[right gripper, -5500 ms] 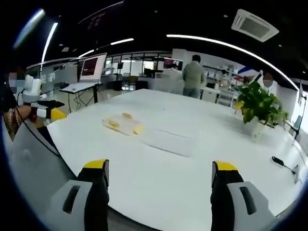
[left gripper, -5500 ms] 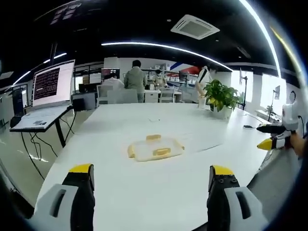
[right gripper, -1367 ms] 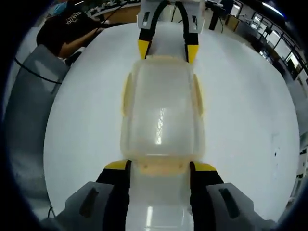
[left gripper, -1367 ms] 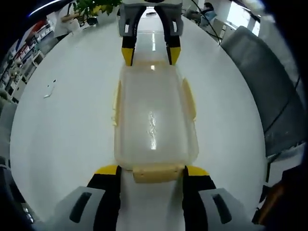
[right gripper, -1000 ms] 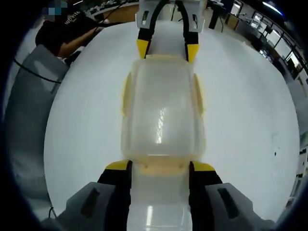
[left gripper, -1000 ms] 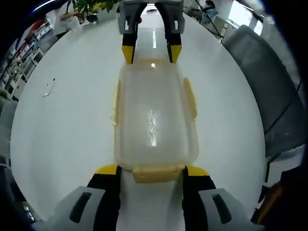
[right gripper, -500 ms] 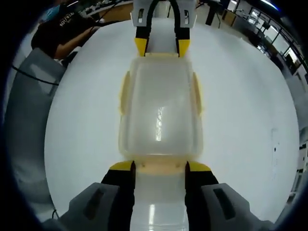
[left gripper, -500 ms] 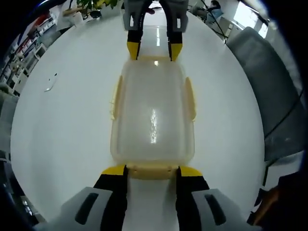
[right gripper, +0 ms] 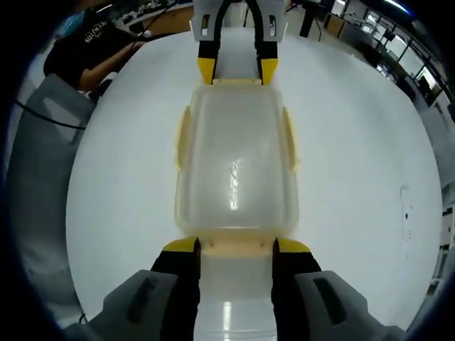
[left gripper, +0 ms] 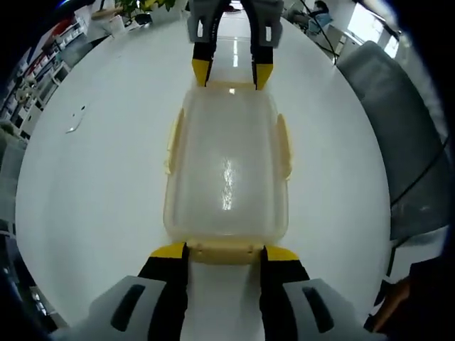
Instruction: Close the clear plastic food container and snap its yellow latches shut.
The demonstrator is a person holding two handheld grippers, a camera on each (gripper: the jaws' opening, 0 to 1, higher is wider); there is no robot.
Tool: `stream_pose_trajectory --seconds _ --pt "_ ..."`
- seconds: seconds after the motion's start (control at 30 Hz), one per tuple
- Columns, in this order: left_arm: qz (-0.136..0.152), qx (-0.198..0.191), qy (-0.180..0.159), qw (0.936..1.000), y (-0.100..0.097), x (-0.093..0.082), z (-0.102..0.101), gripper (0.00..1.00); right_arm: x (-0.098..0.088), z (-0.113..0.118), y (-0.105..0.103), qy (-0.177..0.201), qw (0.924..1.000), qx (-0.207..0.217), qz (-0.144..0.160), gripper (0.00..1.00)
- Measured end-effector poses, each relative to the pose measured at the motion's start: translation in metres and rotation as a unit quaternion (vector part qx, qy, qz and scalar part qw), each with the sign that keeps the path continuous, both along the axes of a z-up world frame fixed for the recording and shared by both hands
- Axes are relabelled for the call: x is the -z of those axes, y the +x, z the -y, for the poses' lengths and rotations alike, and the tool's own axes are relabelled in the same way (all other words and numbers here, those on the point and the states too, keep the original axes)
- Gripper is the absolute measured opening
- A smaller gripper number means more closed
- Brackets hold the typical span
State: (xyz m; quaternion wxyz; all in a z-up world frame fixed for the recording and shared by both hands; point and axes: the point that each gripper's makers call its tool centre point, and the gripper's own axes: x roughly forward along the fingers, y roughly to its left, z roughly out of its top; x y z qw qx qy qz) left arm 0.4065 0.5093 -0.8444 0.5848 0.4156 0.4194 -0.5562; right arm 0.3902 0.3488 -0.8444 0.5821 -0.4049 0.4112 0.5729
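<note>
- Two grippers face each other across a clear plastic food container that lies flat, lid on, near the middle of a white table.
- Left gripper: in the left gripper view its yellow-tipped jaws rise from the bottom and stand a latch-width apart, one tip at each end of the near end latch. The tips touch or nearly touch the container's end corners; a firm grip on the latch cannot be confirmed.
- Right gripper: in the right gripper view its jaws are set the same way, partly spread, with the near yellow latch between the tips. Contact looks close, but clamping cannot be confirmed.
- Each gripper appears at the far end of the container in the other's view: the right gripper at the top of the left gripper view, the left gripper at the top of the right gripper view.
- Side latches: one yellow latch on each long side stands slightly out from the wall; whether they are snapped down cannot be told.
- Surroundings: a grey chair stands beside the table edge; a potted plant sits at the far end; a person in dark clothing is beside the table.
</note>
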Motion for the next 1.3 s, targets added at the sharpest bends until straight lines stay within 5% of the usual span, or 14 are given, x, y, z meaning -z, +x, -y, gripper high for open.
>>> stream_pose_trajectory --seconds 0.7,0.9,1.13,1.3 --pt "0.0 0.007 0.018 0.9998 -0.0012 0.0004 -0.001 0.34 0.0008 -0.0018 0.0017 -0.023 0.9997 -0.002 -0.005 0.36" --pt "-0.002 -0.001 0.003 1.0 -0.001 -0.0001 -0.0012 0.34 -0.0006 -0.0002 0.0004 0.01 0.9999 0.006 -0.004 0.36" --pt "0.001 0.01 0.031 0.9995 -0.0058 -0.0019 0.0025 0.34 -0.0018 0.0003 -0.0018 0.042 0.9991 0.008 -0.002 0.36" --pt "0.005 0.008 0.039 0.9992 -0.006 -0.0037 -0.0003 0.34 -0.0022 -0.0034 -0.0038 0.028 0.9996 0.002 0.004 0.36"
